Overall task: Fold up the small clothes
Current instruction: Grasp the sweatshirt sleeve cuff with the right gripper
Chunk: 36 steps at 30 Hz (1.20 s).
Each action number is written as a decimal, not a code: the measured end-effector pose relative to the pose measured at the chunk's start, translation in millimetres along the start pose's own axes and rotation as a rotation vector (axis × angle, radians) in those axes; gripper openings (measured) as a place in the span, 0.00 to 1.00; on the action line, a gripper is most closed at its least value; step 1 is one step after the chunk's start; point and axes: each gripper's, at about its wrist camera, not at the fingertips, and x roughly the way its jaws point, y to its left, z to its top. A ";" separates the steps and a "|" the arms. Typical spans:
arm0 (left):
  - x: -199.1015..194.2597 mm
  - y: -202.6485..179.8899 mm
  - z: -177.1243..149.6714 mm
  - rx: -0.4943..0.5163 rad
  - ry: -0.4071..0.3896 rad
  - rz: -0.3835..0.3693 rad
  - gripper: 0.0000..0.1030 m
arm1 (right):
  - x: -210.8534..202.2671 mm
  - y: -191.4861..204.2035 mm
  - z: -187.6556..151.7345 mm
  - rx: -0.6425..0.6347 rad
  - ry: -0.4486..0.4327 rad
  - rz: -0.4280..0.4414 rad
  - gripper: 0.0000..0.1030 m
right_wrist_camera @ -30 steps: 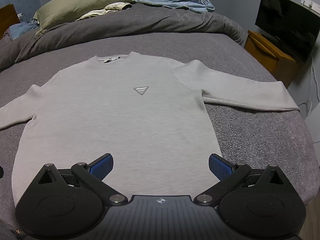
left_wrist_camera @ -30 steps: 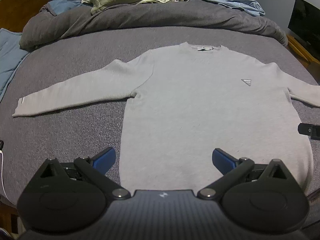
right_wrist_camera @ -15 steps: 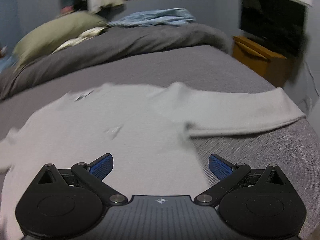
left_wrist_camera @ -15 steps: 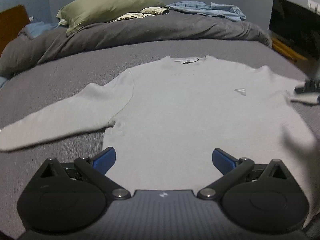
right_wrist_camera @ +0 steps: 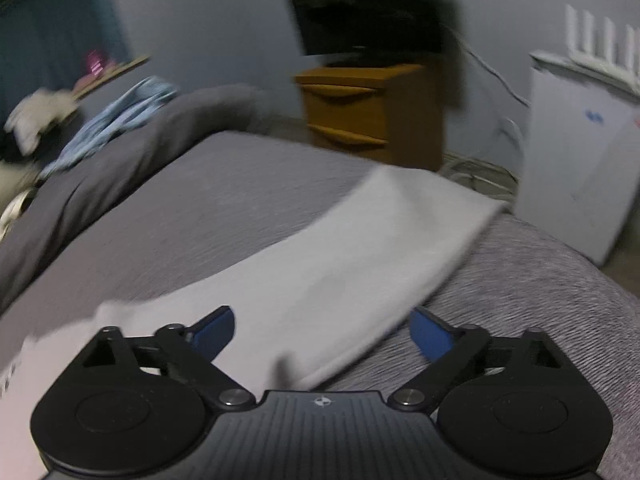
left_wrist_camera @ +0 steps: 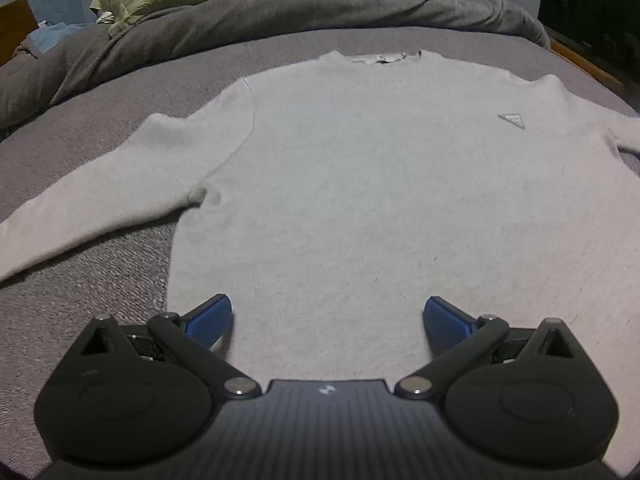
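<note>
Left tongs point(left_wrist_camera: 327, 318) are hanging spread wide over the hem of the grey sweater point(left_wrist_camera: 380, 200), gripping nothing. Right tongs point(right_wrist_camera: 322, 334) are closing in above its outstretched sleeve point(right_wrist_camera: 360, 256), pads not yet pressing. The sweater is lying flat on the bed point(left_wrist_camera: 80, 300).

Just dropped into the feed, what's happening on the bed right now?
A person holding a gripper in each hand is about to fold a light grey sweater spread flat, front up, on the grey bed. Nothing is folded or gripped. The left gripper hangs open above the sweater's lower body. The right gripper is over the outstretched sleeve, its jaws closing but not pressing the cloth; that view is blurred.
</note>
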 end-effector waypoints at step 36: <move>18.9 5.7 -10.1 -0.012 0.000 -0.049 1.00 | -30.6 26.3 54.7 -0.092 -0.310 0.354 0.10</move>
